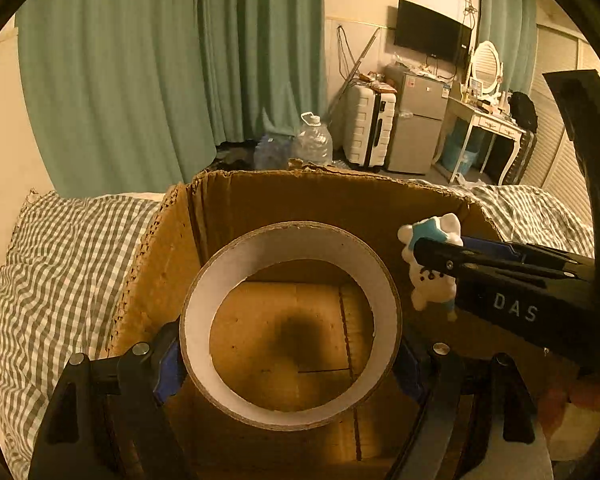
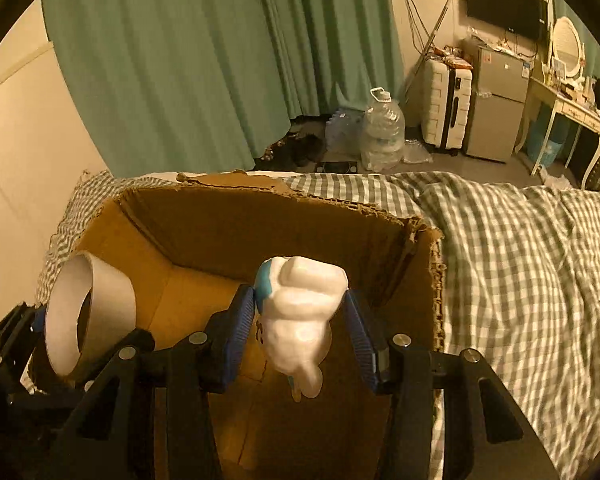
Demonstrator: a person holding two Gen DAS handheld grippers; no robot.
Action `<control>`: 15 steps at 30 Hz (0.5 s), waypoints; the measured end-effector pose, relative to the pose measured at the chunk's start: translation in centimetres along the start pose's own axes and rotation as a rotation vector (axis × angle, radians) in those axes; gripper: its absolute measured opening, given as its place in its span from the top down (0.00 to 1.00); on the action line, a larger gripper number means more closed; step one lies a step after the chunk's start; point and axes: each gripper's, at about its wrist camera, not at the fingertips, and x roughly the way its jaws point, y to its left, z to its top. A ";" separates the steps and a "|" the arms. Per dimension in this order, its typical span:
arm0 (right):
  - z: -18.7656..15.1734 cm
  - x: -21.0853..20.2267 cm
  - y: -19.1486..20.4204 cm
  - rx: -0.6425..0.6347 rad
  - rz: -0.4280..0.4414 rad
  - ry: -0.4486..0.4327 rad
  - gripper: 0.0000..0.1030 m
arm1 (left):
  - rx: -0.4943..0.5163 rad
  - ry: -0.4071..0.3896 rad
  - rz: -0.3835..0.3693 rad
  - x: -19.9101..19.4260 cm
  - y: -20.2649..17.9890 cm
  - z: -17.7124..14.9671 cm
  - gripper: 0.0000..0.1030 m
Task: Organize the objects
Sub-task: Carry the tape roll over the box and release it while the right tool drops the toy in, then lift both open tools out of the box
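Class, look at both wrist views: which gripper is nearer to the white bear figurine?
Right. The right gripper is clamped on the white bear figurine over the cardboard box; the left gripper holds the tape roll beside it.

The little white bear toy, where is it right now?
The white bear toy is clamped in the right gripper, held over the open cardboard box, right of the tape roll.
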 end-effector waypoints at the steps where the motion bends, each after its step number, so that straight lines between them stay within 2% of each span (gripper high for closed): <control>1: 0.1 0.0 0.1 0.007 0.004 -0.001 0.51 | 0.005 0.007 0.008 -0.1 -0.3 0.1 0.09; 2: 0.1 -0.2 0.0 0.019 0.005 -0.006 0.38 | 0.013 0.015 0.022 0.1 -0.6 0.1 0.07; 4: 0.3 -1.1 0.0 0.038 0.004 -0.031 0.27 | 0.023 -0.005 0.033 -0.4 -0.9 -0.6 0.04; 10: 2.0 -7.2 -0.8 0.061 -0.002 -0.165 0.27 | -0.004 -0.027 0.012 -2.4 -0.1 -1.0 0.03; 15: 1.9 -12.7 -0.5 0.012 -0.025 -0.166 0.27 | -0.093 -0.018 -0.028 -6.3 1.2 -1.2 0.03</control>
